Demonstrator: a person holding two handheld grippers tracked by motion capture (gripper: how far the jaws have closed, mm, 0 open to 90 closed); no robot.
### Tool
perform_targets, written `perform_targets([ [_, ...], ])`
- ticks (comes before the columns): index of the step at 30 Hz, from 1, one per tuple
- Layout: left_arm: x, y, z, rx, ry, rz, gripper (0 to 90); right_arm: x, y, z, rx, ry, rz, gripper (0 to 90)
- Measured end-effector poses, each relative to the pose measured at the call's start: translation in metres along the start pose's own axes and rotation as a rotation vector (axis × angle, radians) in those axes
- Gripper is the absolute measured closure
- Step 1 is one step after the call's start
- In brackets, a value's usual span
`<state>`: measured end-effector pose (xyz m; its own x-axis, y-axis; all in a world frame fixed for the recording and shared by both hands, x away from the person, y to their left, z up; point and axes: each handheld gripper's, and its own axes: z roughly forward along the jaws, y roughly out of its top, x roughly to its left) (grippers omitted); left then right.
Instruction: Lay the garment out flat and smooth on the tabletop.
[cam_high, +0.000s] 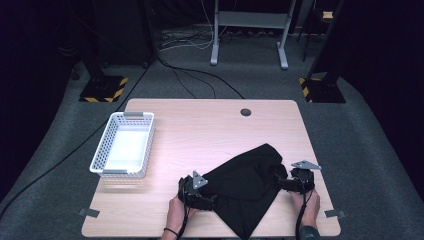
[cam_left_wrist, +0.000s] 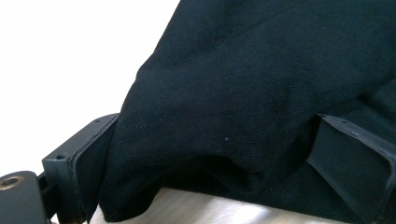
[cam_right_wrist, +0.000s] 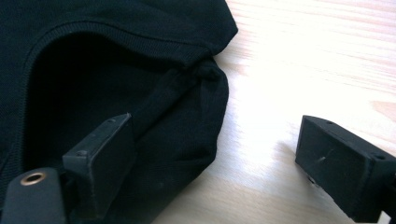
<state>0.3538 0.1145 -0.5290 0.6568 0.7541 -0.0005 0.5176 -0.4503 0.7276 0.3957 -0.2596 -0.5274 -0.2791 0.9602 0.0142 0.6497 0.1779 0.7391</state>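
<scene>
A black garment lies crumpled on the front right part of the wooden table, one corner hanging over the front edge. My left gripper is at its left side. In the left gripper view the left gripper is open, its jaws wide apart with a bulging fold of the black garment between them. My right gripper sits at the garment's right edge. The right gripper is also open: one jaw rests over the ribbed hem of the garment, the other stands over bare wood.
A white perforated basket stands empty near the table's left edge. A dark cable hole sits near the far edge. Grey tape tabs mark the front corners. Cables and stand bases lie on the carpet beyond.
</scene>
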Motion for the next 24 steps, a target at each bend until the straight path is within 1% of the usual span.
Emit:
perform_targets([
  [2, -0.0008, 0.0001, 0.0003, -0.002, -0.007, 0.007, 4.8, -0.0021, -0.0017, -0.0015, -0.003, 0.002, -0.002, 11.1],
  [5, -0.0012, 0.0004, 0.0008, -0.003, -0.01, 0.004, 4.8, -0.0045, -0.0035, -0.0037, -0.003, 0.01, -0.012, 11.3],
  [8, -0.0014, 0.0004, 0.0008, -0.003, -0.009, 0.004, 4.7, -0.0035, -0.0036, -0.0038, -0.003, 0.002, -0.007, 11.2],
  [10, -0.0018, 0.0003, 0.0004, -0.005, -0.003, 0.013, 4.8, -0.0031, -0.0037, -0.0039, -0.004, -0.001, -0.008, 11.3],
  [13, -0.0019, 0.0, 0.0, -0.004, 0.0, 0.012, 4.8, -0.0032, -0.0036, -0.0038, -0.004, 0.004, -0.009, 11.4],
  [17, -0.004, -0.0009, -0.0011, -0.012, 0.012, 0.019, 4.8, -0.0034, -0.0034, -0.0038, -0.006, 0.019, -0.019, 12.8],
  [20, -0.0029, -0.0014, -0.0015, -0.01, -0.003, 0.013, 3.8, -0.0039, -0.0027, -0.0031, -0.007, 0.032, -0.026, 13.2],
  [22, -0.0028, -0.0014, -0.0019, -0.008, -0.002, 0.018, 3.0, -0.0049, -0.0019, -0.0024, -0.007, 0.047, -0.04, 13.3],
  [24, -0.0032, -0.0011, -0.0026, -0.007, 0.007, 0.017, 2.1, -0.0063, -0.0009, -0.0015, -0.007, 0.067, -0.051, 13.2],
])
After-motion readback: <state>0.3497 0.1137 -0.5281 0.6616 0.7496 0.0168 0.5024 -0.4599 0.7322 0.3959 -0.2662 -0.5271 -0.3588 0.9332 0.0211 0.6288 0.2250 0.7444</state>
